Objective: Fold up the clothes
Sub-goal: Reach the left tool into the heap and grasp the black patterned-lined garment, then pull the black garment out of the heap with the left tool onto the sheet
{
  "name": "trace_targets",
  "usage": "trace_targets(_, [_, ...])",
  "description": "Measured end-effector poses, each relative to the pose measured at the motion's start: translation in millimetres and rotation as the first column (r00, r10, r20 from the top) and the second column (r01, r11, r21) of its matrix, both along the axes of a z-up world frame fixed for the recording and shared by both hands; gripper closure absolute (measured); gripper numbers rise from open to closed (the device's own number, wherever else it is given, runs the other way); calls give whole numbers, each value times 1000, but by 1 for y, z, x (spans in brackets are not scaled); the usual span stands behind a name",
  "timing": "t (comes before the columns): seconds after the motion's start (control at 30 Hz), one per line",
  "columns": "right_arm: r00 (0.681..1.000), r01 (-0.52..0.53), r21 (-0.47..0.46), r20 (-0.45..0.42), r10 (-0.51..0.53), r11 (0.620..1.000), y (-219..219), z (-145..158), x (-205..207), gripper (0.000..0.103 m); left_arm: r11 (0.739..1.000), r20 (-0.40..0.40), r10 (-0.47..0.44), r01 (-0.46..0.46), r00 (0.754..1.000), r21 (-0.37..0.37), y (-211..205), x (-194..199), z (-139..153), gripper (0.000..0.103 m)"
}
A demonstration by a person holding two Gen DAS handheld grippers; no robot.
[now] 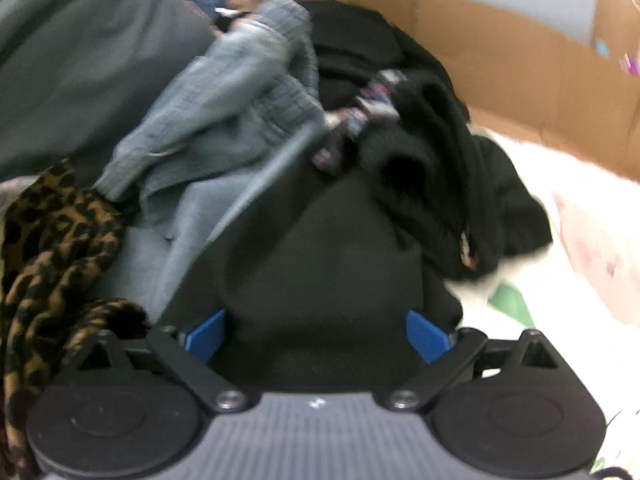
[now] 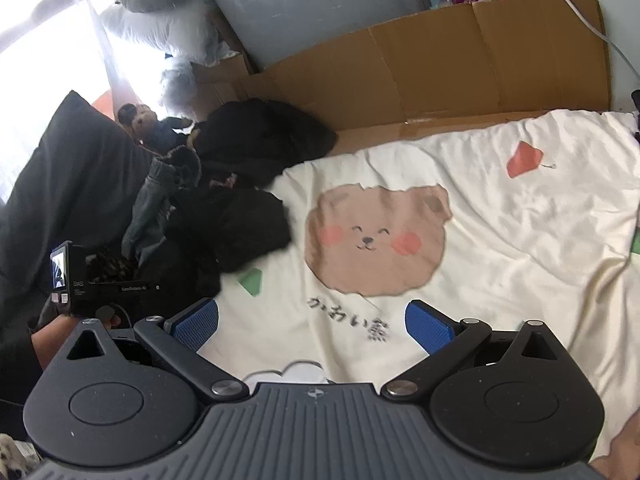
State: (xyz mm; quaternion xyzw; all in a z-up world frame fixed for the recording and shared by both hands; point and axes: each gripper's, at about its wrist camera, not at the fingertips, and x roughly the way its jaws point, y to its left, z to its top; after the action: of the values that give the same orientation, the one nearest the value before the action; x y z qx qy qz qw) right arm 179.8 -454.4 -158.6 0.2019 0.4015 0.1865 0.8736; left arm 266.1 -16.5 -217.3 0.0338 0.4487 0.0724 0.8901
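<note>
A heap of clothes lies on the bed. In the left wrist view a black garment [image 1: 320,260] bulges up between the blue pads [image 1: 206,336] of my left gripper [image 1: 316,336], whose jaws stand wide apart. A grey-blue knitted sweater [image 1: 240,92] lies behind it, a leopard-print cloth [image 1: 52,240] to the left, and more black clothes [image 1: 440,168] to the right. In the right wrist view my right gripper [image 2: 312,328] hangs open over the cream blanket [image 2: 520,220] with nothing between its fingers. The clothes heap [image 2: 240,220] is to its left, where the left gripper's body [image 2: 68,280] shows.
A bear print [image 2: 376,236] marks the middle of the blanket. Cardboard sheets [image 2: 440,60] line the far side of the bed. A dark pillow [image 2: 72,168] and a small teddy bear [image 2: 148,124] sit left of the heap. A hand [image 2: 52,336] holds the left gripper.
</note>
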Motion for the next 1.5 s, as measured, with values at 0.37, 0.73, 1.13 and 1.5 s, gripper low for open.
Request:
trace_targets(0.37, [999,41,92,-26,-38,995,-15,-15,0,1,1000,51,-21,20,998,17,-11,-12,13,91])
trace_targets(0.73, [997,78,145,-31,-75,986,-28,-17,-8,1,978,59,-206,208,977,-28,-79,-13,22,97])
trace_targets(1.13, [996,67,201,-66,-55,977,-31,-35,-8,1,936,32,-347,348,937,-48,-147,-30,25,98])
trace_targets(1.5, [995,17,251,-98,7,968,-18,-48,-1,1,843,13,-527,525,850,-121,-212,-57,23,102])
